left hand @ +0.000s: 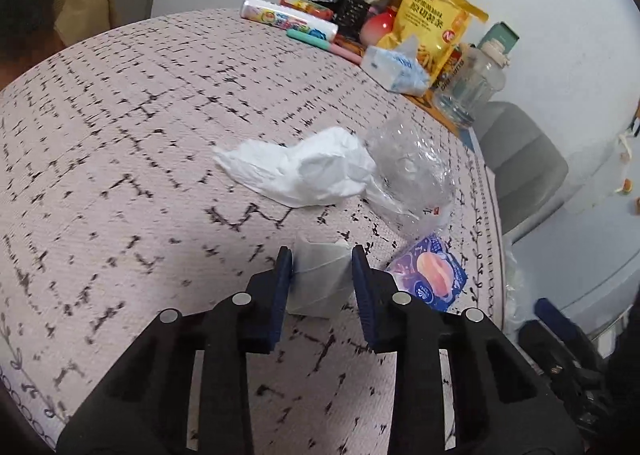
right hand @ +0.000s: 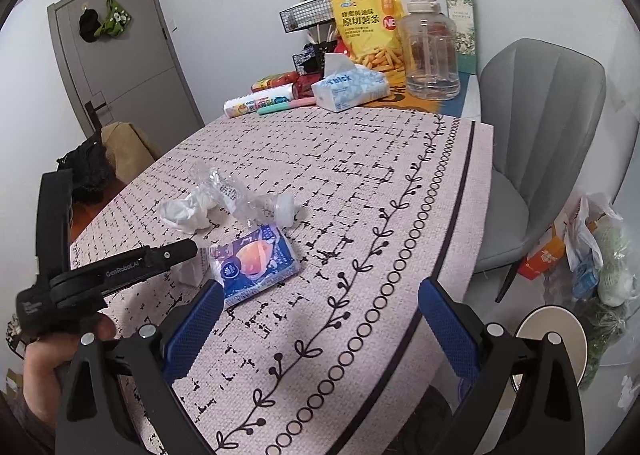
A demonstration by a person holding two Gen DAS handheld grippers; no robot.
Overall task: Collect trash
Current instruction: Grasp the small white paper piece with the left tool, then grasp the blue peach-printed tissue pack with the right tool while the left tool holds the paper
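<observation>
A woven, black-flecked tablecloth point(right hand: 360, 183) is carrying the litter — you are bracketing a small folded white paper point(left hand: 318, 279) with the left gripper point(left hand: 322, 275), jaws on either side, not yet clenched. Crumpled tissue point(left hand: 304, 171), crinkled clear plastic point(left hand: 412, 171) and a glossy blue wrapper point(right hand: 256, 261) are waiting beside it; your right gripper point(right hand: 320, 319) is hovering wide open.

Left claw point(left hand: 322, 255) straddling small white packet point(left hand: 318, 279); blue snack wrapper point(left hand: 430, 275) just right, crumpled tissue point(left hand: 304, 169) beyond.
</observation>
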